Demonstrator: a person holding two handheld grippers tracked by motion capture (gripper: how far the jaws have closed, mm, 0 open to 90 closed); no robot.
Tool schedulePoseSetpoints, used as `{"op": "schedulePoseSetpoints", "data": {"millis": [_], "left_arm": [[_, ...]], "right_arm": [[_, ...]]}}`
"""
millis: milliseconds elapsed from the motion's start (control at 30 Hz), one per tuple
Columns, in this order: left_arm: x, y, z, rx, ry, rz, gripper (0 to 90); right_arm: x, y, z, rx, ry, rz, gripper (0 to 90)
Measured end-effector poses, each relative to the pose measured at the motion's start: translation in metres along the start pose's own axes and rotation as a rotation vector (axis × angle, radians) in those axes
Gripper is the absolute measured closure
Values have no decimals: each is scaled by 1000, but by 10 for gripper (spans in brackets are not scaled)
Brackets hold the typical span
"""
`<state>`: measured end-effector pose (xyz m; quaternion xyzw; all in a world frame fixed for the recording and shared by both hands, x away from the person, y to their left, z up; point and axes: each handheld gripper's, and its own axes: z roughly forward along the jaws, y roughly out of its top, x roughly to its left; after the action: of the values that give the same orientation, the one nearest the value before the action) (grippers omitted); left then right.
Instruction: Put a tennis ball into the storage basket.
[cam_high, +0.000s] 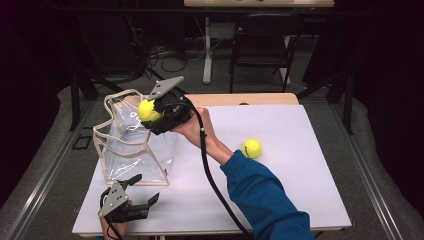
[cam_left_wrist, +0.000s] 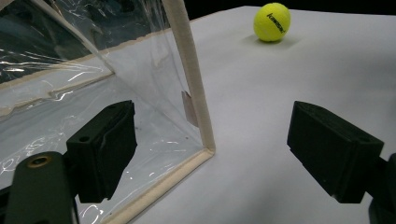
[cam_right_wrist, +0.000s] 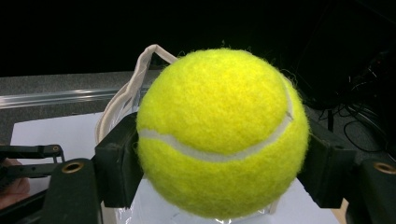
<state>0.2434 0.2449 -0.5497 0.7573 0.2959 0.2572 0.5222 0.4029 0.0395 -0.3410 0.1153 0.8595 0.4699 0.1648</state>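
Nearest the person, the left gripper (cam_high: 134, 199) rests low on the white table top (cam_high: 280, 200) with its jaws spread wide and nothing between them, just beside the near corner of the clear plastic bag (cam_high: 132, 150). In the left gripper view the bag's cream-trimmed edge (cam_left_wrist: 194, 84) stands upright between the two jaws without touching either.

Farther in, the right gripper (cam_high: 150, 114) is clamped on a yellow tennis ball (cam_high: 147, 110) and holds it above the bag's open mouth, beside the cream handles (cam_high: 120, 95). The bag looks empty, so this ball appears not yet dropped in. A second tennis ball (cam_high: 252, 148) lies loose on the table, well apart to the right, likely left to collect afterwards.

Beyond the white top, a strip of bare wood (cam_high: 250, 98) shows at the far edge. Behind it the room is dark, with a folding chair (cam_high: 262, 45), a table leg and cables on the grey floor.
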Motion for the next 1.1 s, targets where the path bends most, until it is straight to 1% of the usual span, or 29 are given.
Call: {"op": "schedulePoseSetpoints", "data": {"millis": [267,367,467,600,767,867,1100], "left_arm": [[0,0,0,-1,1,0,160],[0,0,0,-1,0,0,160],[-1,0,0,-2,-1,2,160],[0,0,0,-3,0,-1,160],[-1,0,-1,-2,-4,-1,160],[0,0,-1,-2,-6,1,160],[-1,0,-2,-3,-4,0,160]], "right_arm": [[3,4,3,18,7,-8,257],[5,7,5,32,4,-23,257],[6,9,6,35,5,-23,257],[8,14,8,44,8,-38,257],[9,17,11,49,8,-44,257],[11,18,16,64,10,-47,257],[14,19,25,75,15,-50,257]]}}
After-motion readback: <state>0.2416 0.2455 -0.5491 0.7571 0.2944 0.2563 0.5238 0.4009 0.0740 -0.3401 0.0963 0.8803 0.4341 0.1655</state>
